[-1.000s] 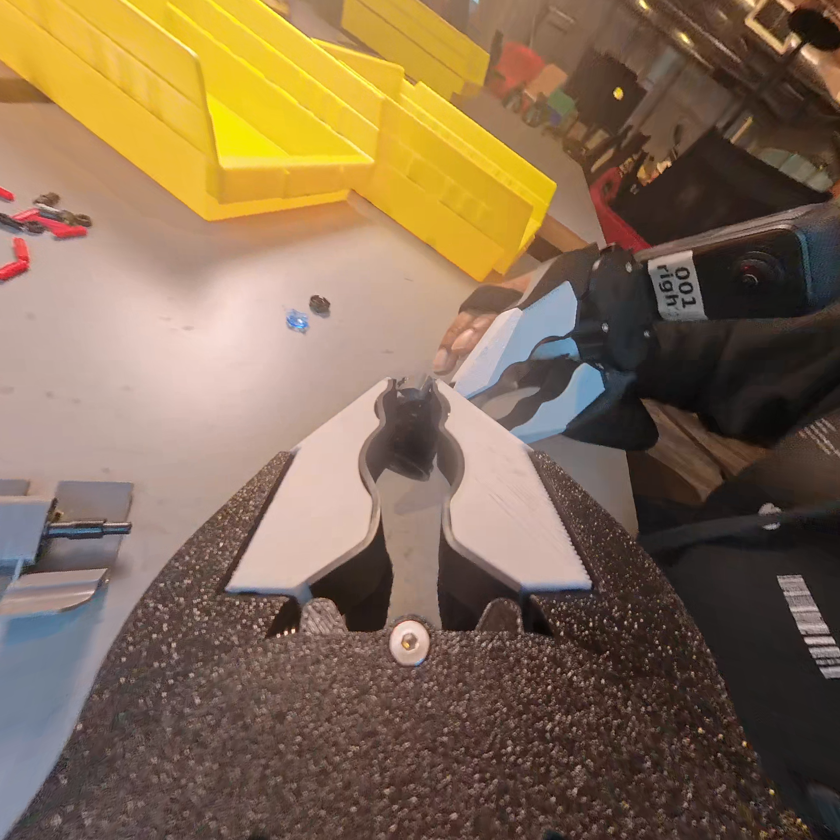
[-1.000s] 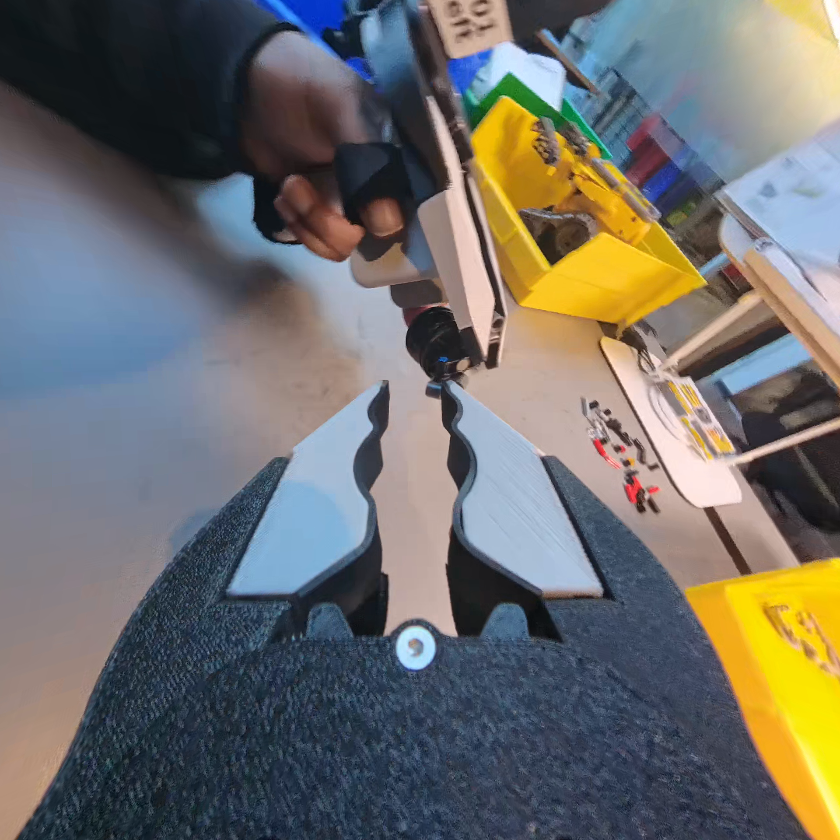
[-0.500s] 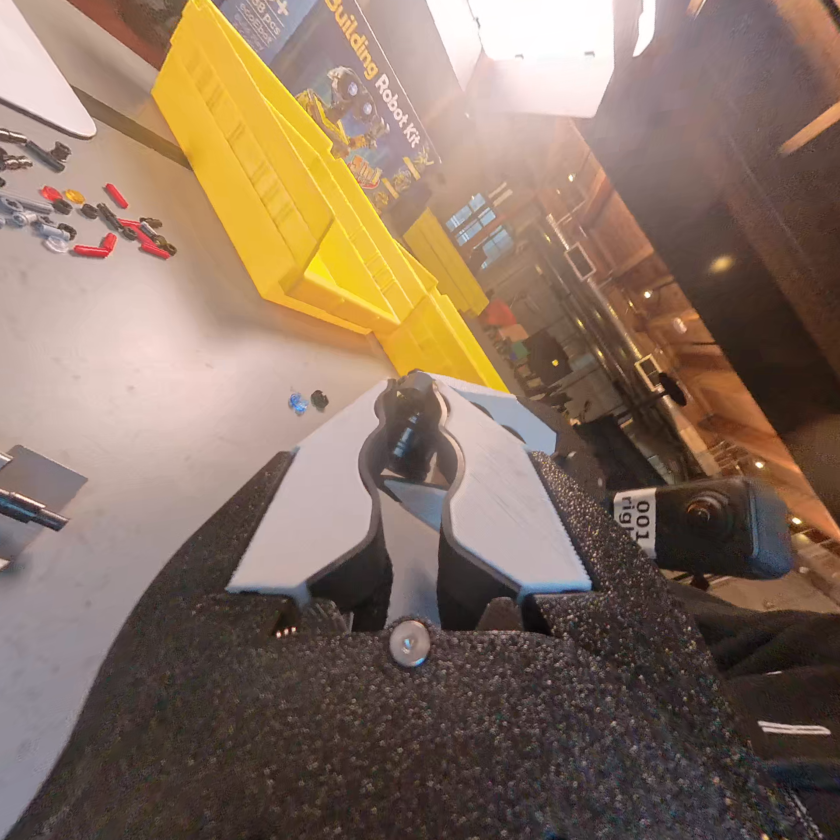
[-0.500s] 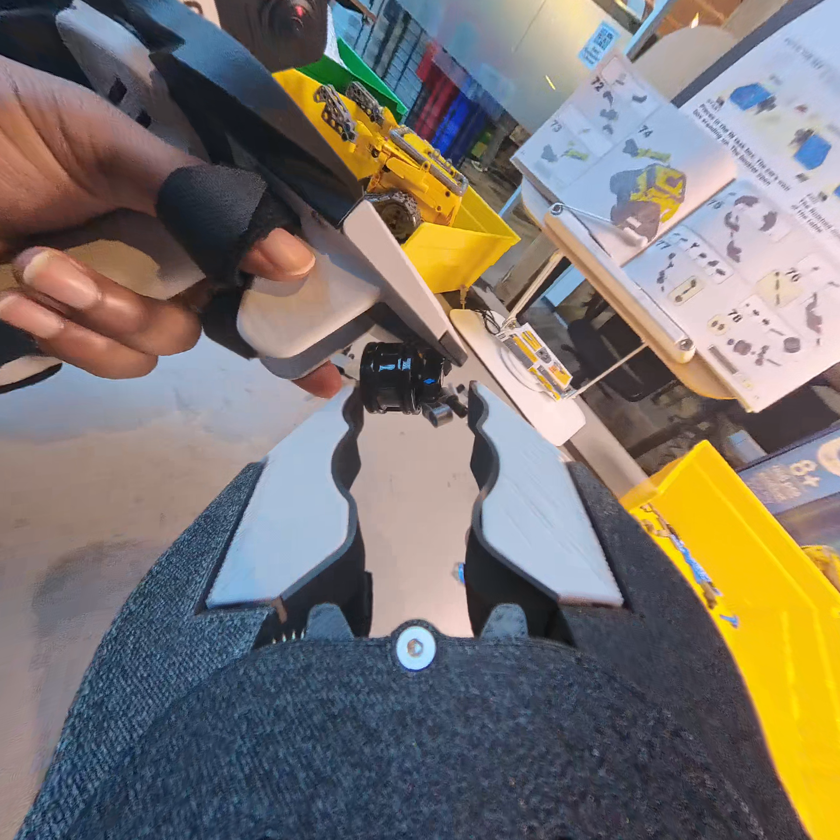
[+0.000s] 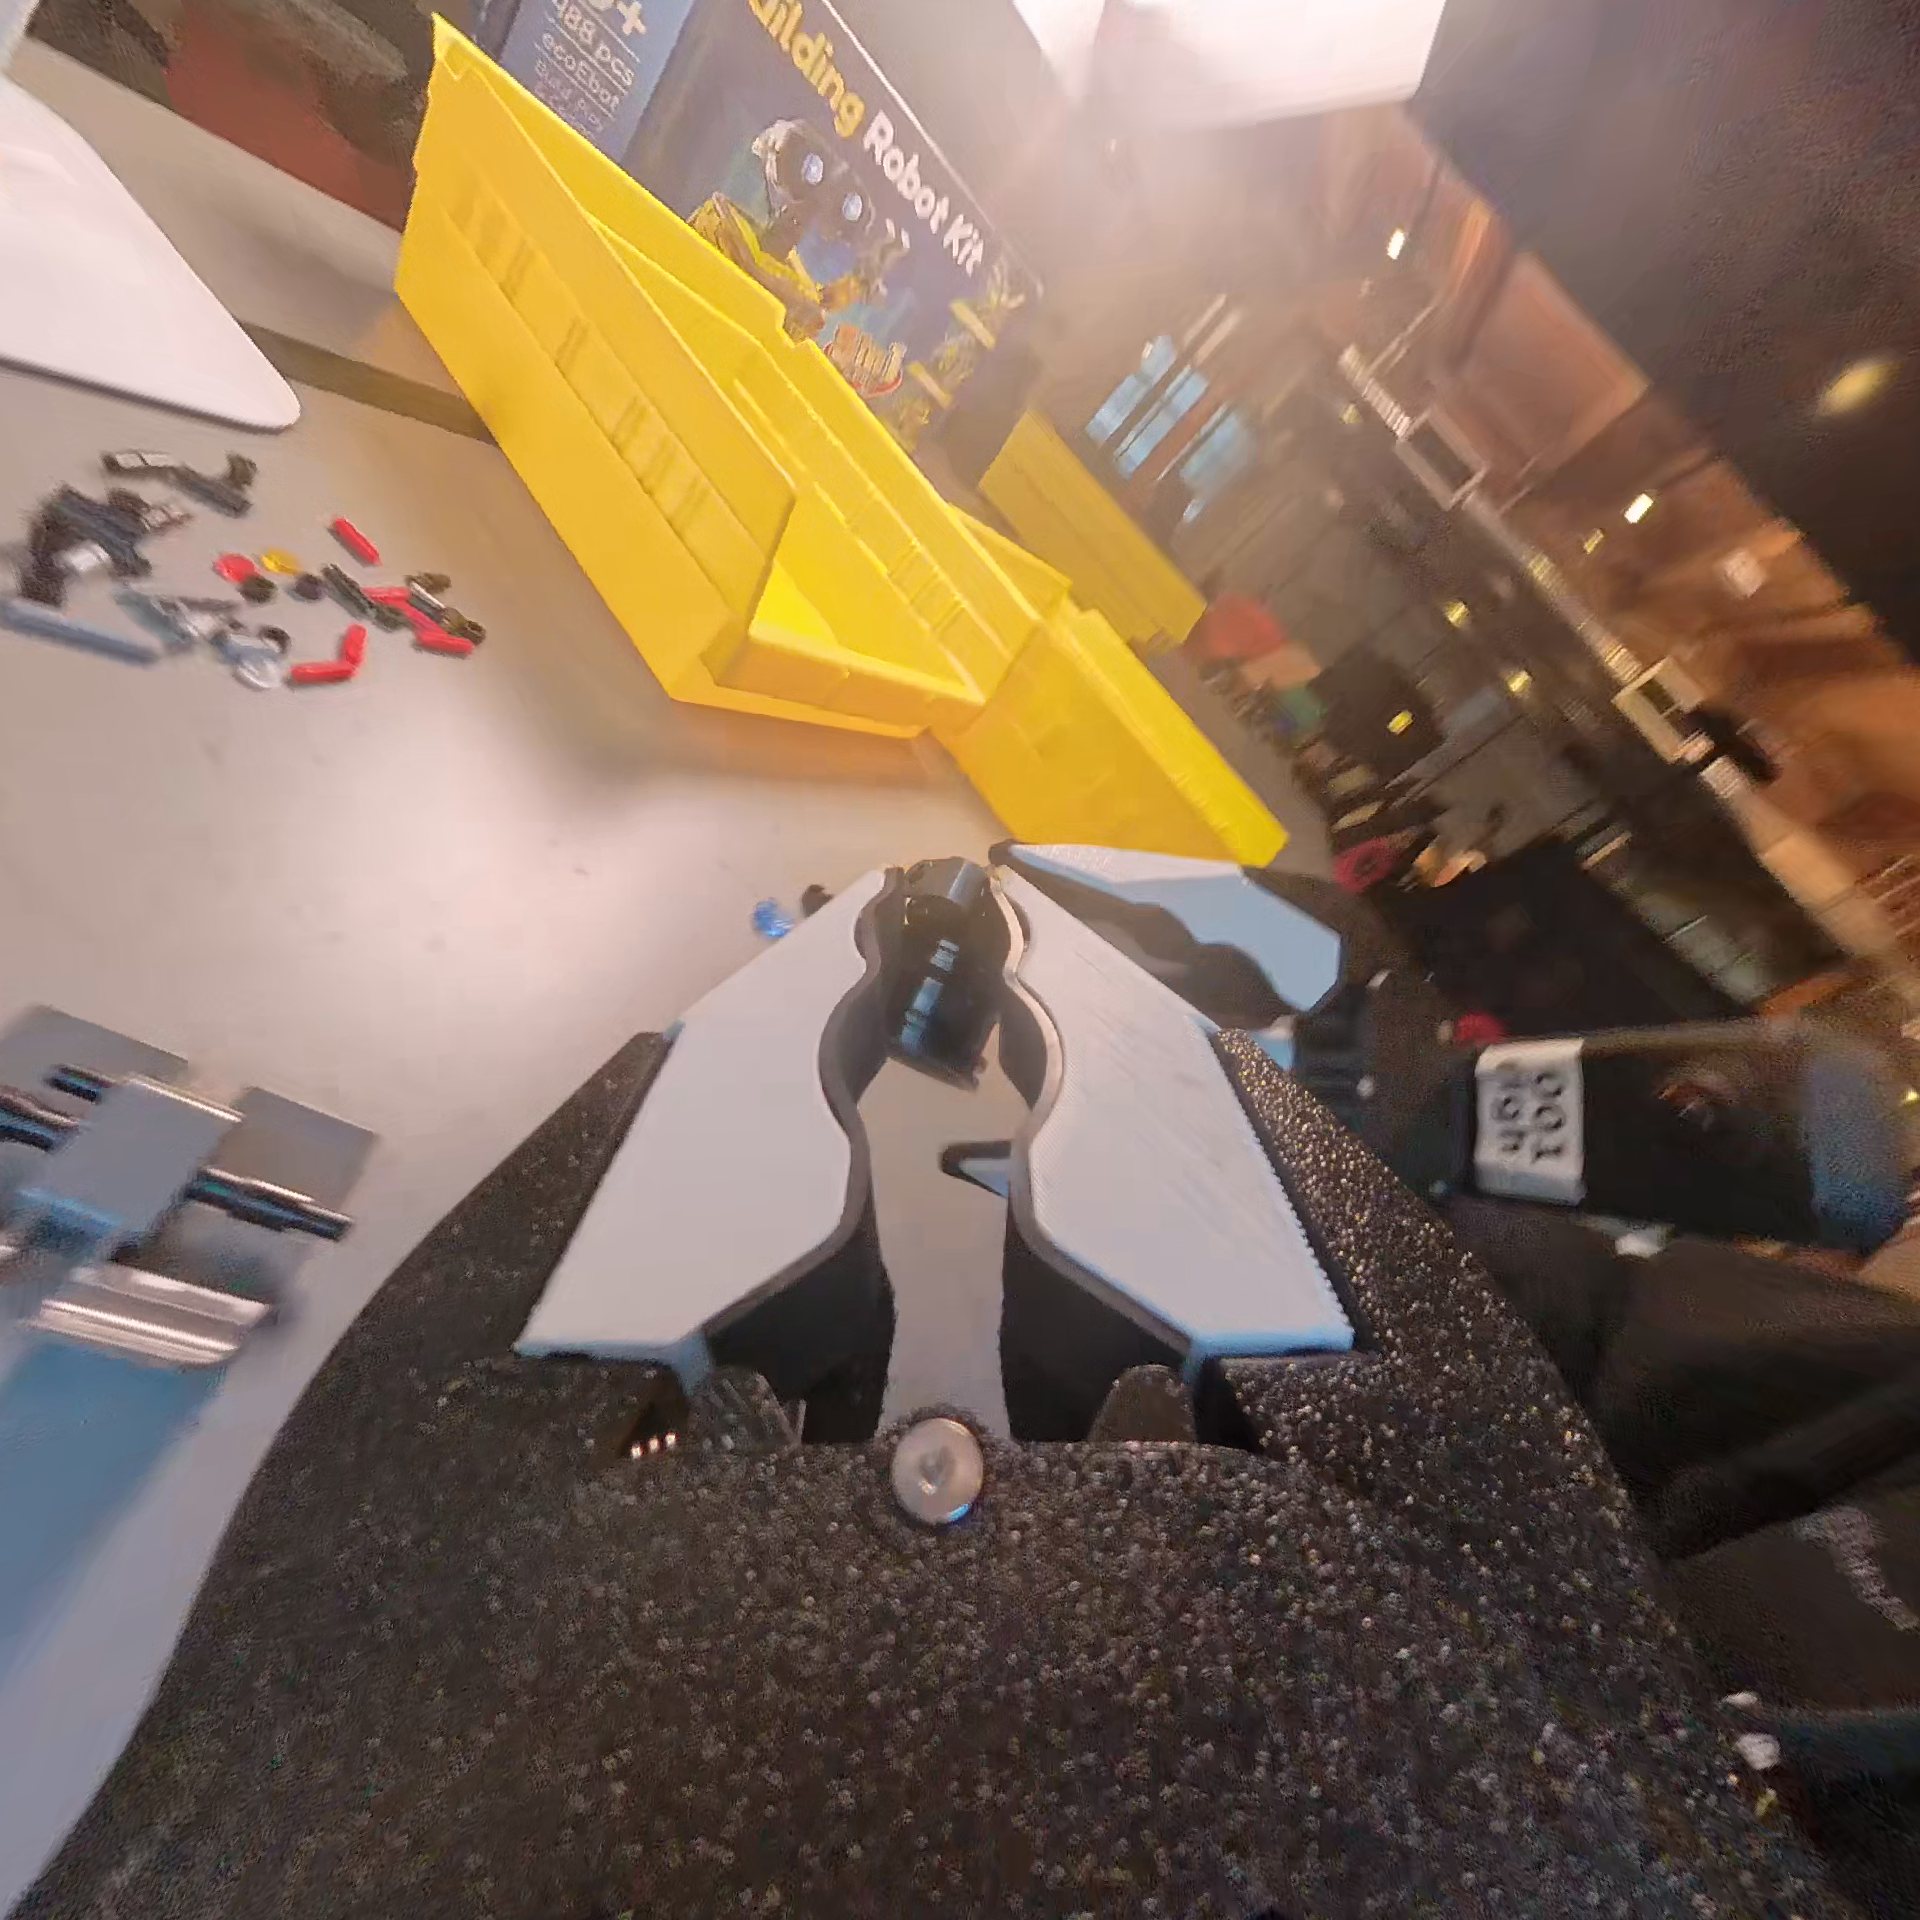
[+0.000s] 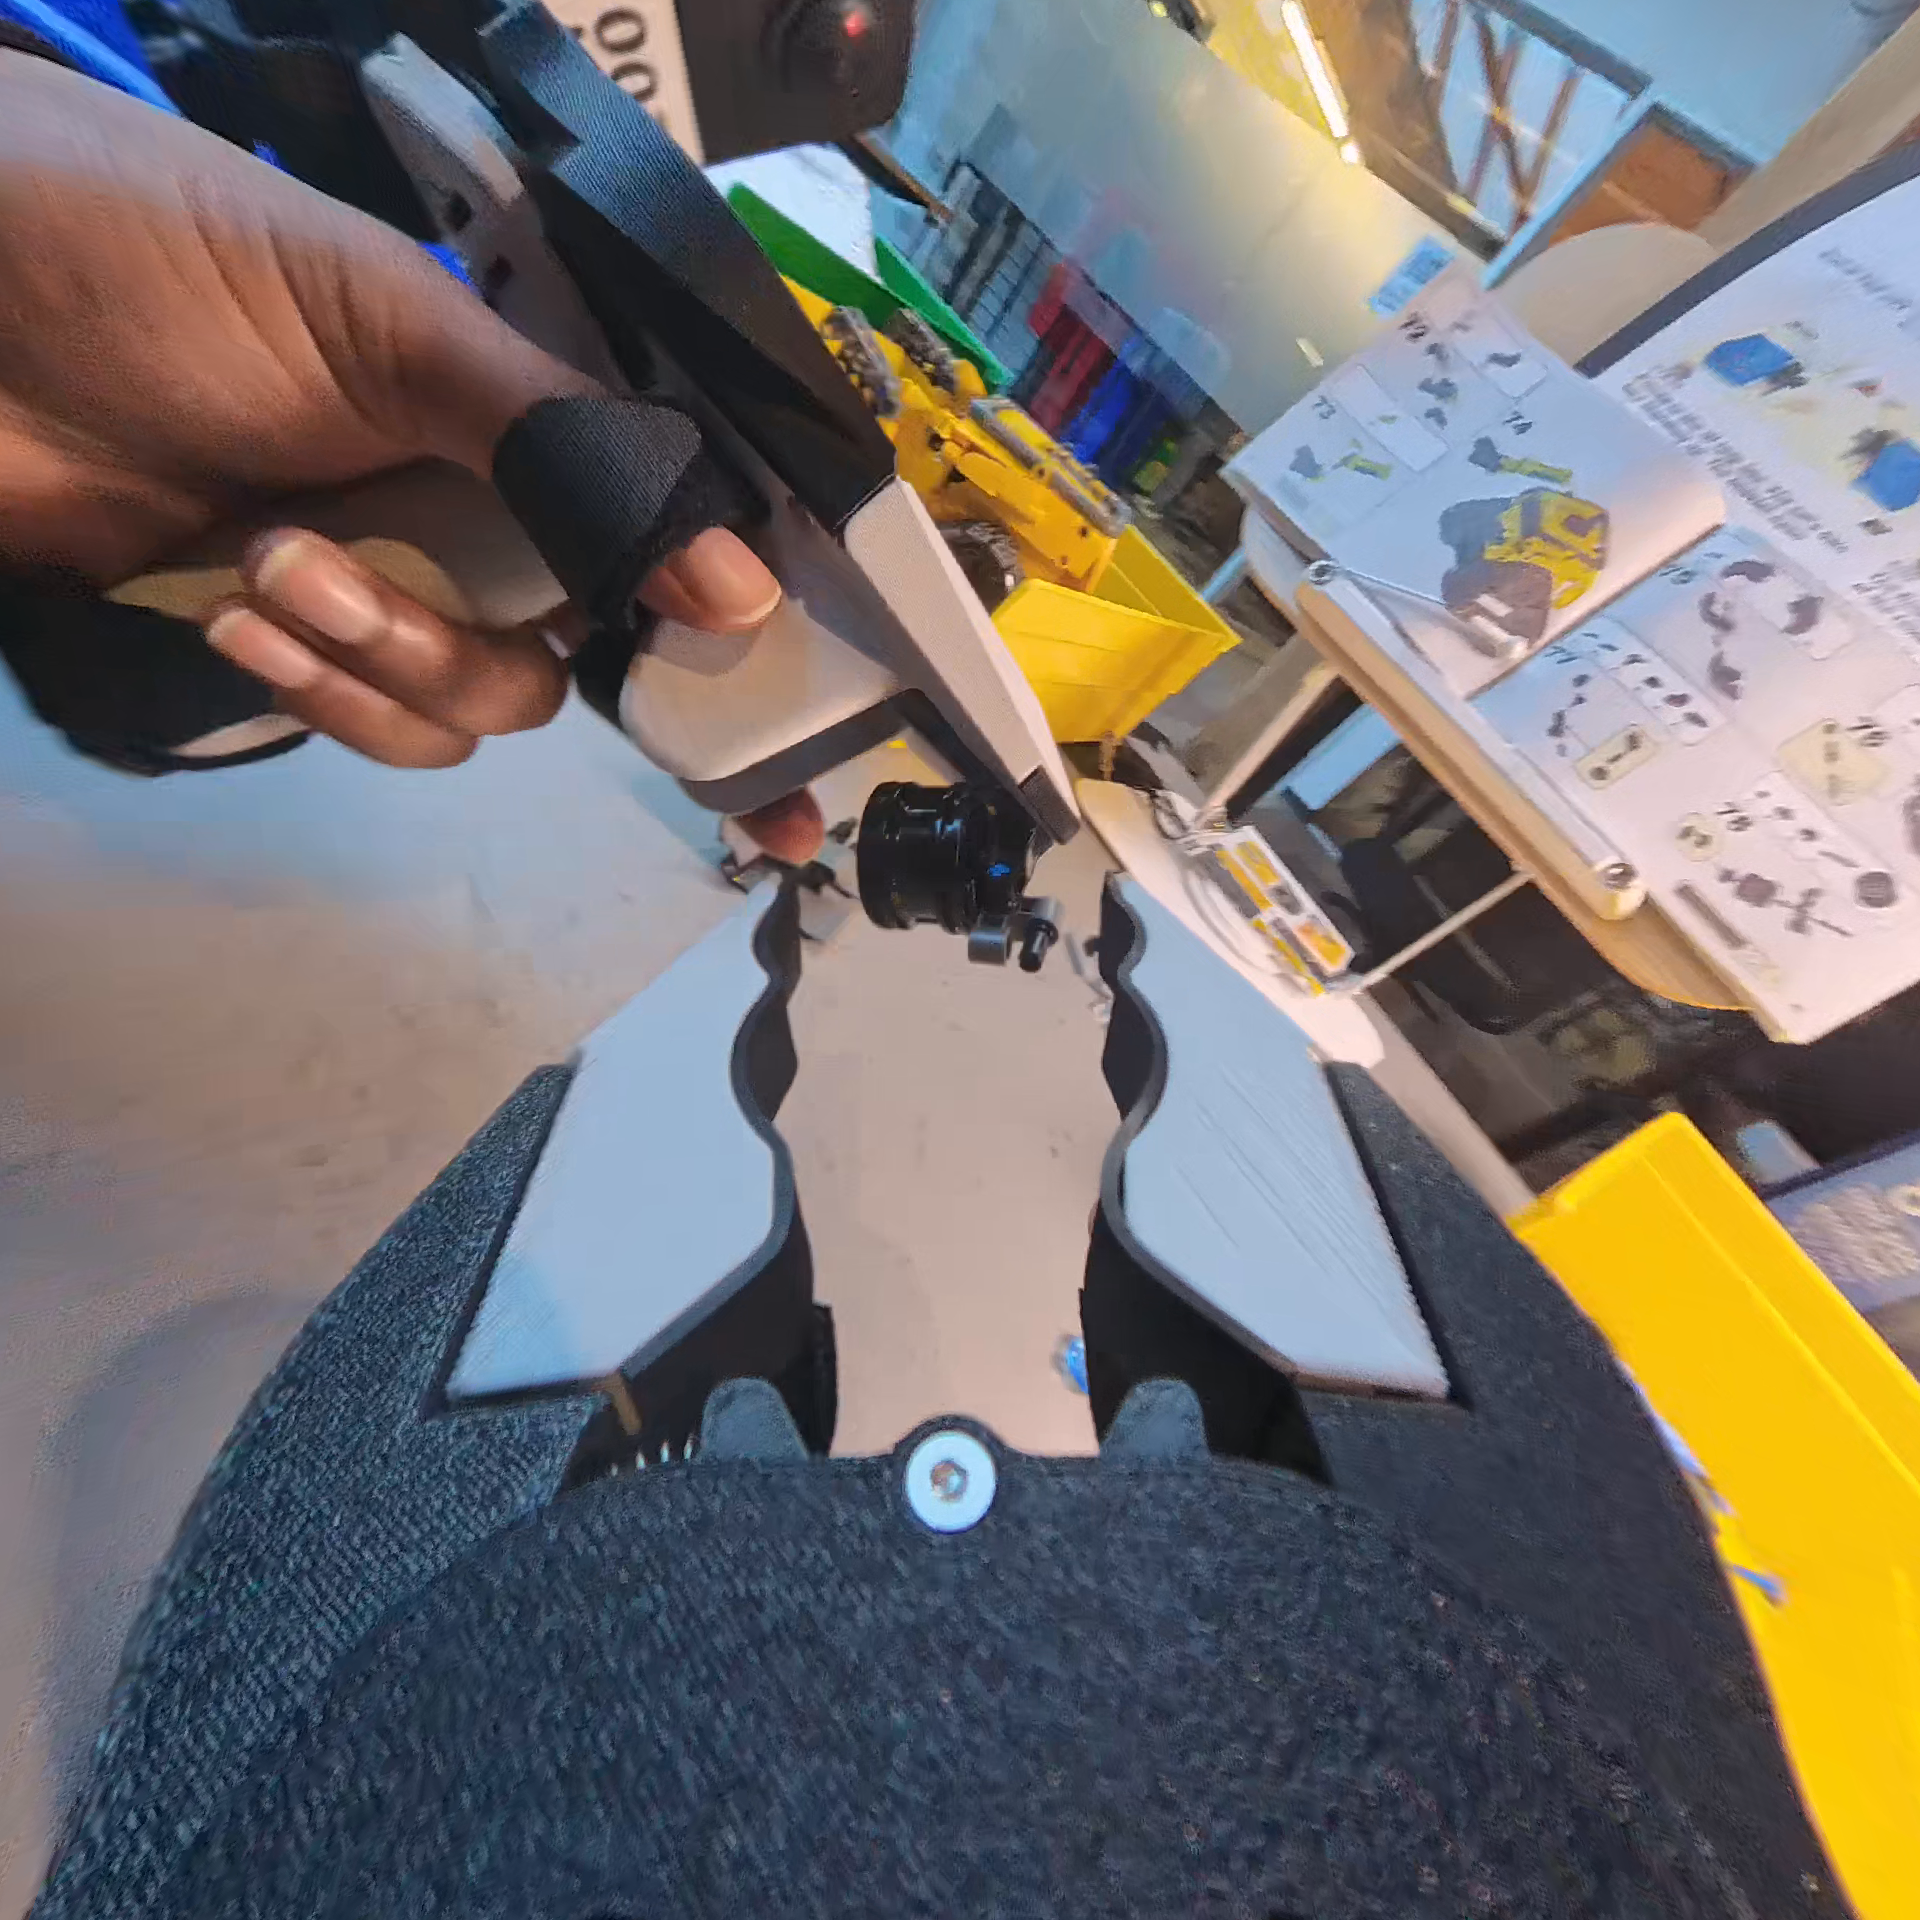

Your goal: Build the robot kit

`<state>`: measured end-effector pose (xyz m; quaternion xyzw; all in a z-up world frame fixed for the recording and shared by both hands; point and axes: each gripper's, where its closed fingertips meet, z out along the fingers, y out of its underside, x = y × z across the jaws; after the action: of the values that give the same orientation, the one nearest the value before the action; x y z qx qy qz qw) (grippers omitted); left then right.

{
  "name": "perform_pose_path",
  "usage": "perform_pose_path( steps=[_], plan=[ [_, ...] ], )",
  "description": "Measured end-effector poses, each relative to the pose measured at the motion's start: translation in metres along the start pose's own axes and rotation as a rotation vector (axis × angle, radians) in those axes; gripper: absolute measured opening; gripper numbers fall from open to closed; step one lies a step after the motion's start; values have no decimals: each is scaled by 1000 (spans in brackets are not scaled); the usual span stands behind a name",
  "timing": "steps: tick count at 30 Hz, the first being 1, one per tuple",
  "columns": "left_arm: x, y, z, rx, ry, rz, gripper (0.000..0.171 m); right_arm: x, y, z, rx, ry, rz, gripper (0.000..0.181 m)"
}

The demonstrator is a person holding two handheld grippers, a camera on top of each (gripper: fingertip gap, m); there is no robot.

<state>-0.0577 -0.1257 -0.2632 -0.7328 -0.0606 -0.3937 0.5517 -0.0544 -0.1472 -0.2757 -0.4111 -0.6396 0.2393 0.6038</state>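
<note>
My left gripper (image 5: 940, 883) is shut on a small black wheel (image 5: 935, 982) with a short black pin, held above the grey table (image 5: 312, 894). In the right wrist view the same wheel (image 6: 940, 857) hangs from the left gripper's grey fingers (image 6: 966, 665), which a person's hand (image 6: 312, 499) holds. My right gripper (image 6: 945, 904) is open and empty, its tips on either side of the wheel's pin (image 6: 1023, 925) just below it, not touching. The right gripper also shows in the left wrist view (image 5: 1184, 914), right behind the wheel.
Yellow bins (image 5: 727, 499) and a kit box (image 5: 831, 208) stand at the back. Loose red, black and grey parts (image 5: 270, 592) lie left. A tiny blue piece (image 5: 769, 920) lies near. A yellow model sits in a bin (image 6: 1091, 623). An open instruction booklet (image 6: 1662, 582) stands right. Both grippers' tips are close together, under 4 cm apart.
Both grippers tilted and drew closer together. My right gripper's jaws opened wider around the wheel's pin. The left gripper kept its hold on the wheel.
</note>
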Motion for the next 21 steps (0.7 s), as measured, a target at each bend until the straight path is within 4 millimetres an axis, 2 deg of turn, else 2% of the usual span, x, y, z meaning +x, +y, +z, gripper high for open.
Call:
perform_pose_path(
  steps=[3, 5, 6, 11, 13, 17, 20, 21],
  plan=[
    [-9, 18, -2, -207, -55, 246, 14, -14, 14, -8, -13, -205, 62, 56],
    [-14, 27, -4, -283, -73, 306, 14, -24, 28, -17, -43, -337, 66, 43],
    [-15, 31, -4, -301, -69, 298, 14, -27, 33, -20, -51, -373, 58, 36],
    [-12, 49, 3, -361, -20, 242, 14, -27, 40, -12, -94, -383, 73, 34],
    [-11, 52, 6, -366, -12, 224, 14, -34, 42, -11, -101, -417, 75, 21],
    [-13, 59, 6, -388, 9, 232, 15, -39, 47, -11, -130, -465, 133, 20],
    [-8, 67, -4, -469, 86, 313, 41, -43, 57, -14, -186, -536, 243, 20],
    [-11, 72, -8, -510, 88, 371, 43, -44, 62, -14, -213, -553, 272, 20]
  ],
)
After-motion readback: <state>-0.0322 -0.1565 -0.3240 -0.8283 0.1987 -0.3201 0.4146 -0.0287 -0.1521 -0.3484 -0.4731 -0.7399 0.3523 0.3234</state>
